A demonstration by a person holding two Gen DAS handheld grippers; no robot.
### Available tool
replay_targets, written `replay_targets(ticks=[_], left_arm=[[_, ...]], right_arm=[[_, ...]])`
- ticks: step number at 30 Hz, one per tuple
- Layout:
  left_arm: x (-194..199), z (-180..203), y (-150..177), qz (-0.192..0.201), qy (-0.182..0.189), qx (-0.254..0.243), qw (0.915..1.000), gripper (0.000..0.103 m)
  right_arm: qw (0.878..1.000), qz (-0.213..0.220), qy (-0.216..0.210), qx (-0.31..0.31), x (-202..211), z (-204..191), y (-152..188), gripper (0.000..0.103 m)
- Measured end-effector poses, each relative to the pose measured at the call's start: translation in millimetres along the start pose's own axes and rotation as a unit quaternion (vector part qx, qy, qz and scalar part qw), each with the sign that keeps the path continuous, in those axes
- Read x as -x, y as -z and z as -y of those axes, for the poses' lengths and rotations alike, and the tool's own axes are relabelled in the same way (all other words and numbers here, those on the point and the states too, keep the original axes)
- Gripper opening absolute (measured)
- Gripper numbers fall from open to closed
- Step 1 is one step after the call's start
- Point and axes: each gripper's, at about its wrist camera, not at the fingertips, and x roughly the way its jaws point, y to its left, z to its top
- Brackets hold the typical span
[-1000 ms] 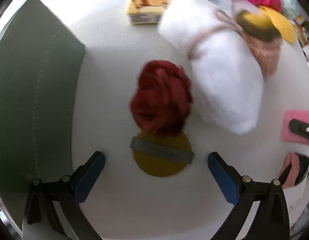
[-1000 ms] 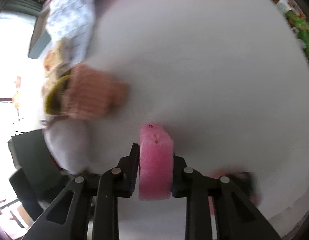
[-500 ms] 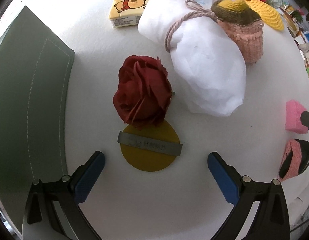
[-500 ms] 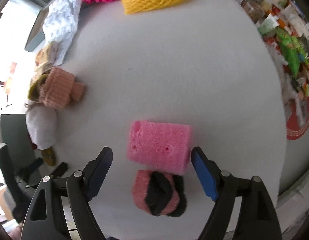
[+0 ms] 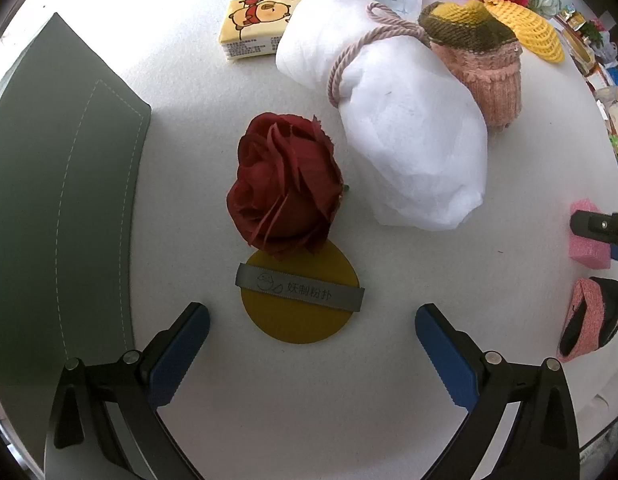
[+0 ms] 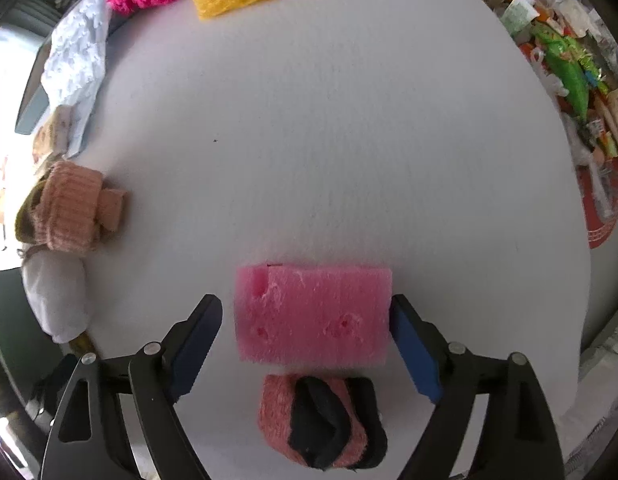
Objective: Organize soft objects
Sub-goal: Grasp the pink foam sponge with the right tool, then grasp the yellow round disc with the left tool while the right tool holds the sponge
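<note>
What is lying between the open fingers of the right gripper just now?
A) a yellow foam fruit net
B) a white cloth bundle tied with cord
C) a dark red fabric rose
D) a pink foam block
D: in the right wrist view the pink foam block lies flat on the white table between the right gripper fingers, which stand apart.

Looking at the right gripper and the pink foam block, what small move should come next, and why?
Probably lift the right gripper straight up. Its jaws are open, the pink foam block lies flat on the white table between them, beside the rolled pink-and-black sock. The right pad looks close to the block, so rising straight avoids dragging it.
</note>
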Motion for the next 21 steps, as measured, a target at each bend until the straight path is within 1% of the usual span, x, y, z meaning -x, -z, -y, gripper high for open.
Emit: replay_targets(ticks=[1,2,3,4,6,7,8,9,11,12,13,14,18,21], left_arm=[[0,0,-1,-0.004,0.000,0.000,1.0000,0.103],[-1,0,-3,-0.008,0.000,0.000,1.0000,0.103],[-1,0,-5,-0.014,0.000,-0.001,0.9999,0.103],[-2,0,-7,-0.019,0.000,-0.001,0.9998,0.103],[-3,0,-12,-0.025,-0.001,0.000,0.9997,0.103],[-3,-1,-14,-0.027,-0.002,0.002,0.9996,0.103],[-3,-1,-16,-0.029,-0.003,0.005,0.9996,0.103],[-2,-1,-21,-0.031,-0.002,0.010,0.9995,0.101],[2,-3,-24,-0.027,0.001,0.019,0.9995,0.091],[6,-2,-26,-0.024,0.002,0.018,0.9995,0.080],[10,-2,-26,-0.019,0.004,0.014,0.9997,0.063],[14,-1,-26,-0.016,0.005,0.006,0.9998,0.053],[18,-7,-22,-0.029,0.017,0.003,0.9994,0.051],[23,-13,-10,-0.035,0.029,0.008,0.9989,0.051]], right_arm=[[1.000,0.004,0.007,0.004,-2,-8,1,0.074],[1.000,0.009,-0.004,0.011,-2,-14,1,0.073],[1.000,0.005,-0.016,0.011,-2,-12,2,0.073],[1.000,0.001,-0.018,0.010,-1,-10,3,0.073],[1.000,0.006,-0.021,0.007,4,-4,6,0.073],[1.000,0.008,-0.025,0.006,6,4,16,0.073],[0.999,0.010,-0.030,0.005,9,5,20,0.073],[0.999,0.012,-0.035,0.006,16,-1,20,0.073],[0.999,0.018,-0.039,0.010,27,-7,29,0.073],[0.999,0.021,-0.044,0.010,32,-8,32,0.073],[0.998,0.023,-0.049,0.009,36,-8,34,0.073],[0.998,0.025,-0.056,0.010,43,-4,40,0.073],[0.997,0.030,-0.070,0.021,62,-7,51,0.073],[0.996,0.030,-0.079,0.022,70,-11,52,0.073]])
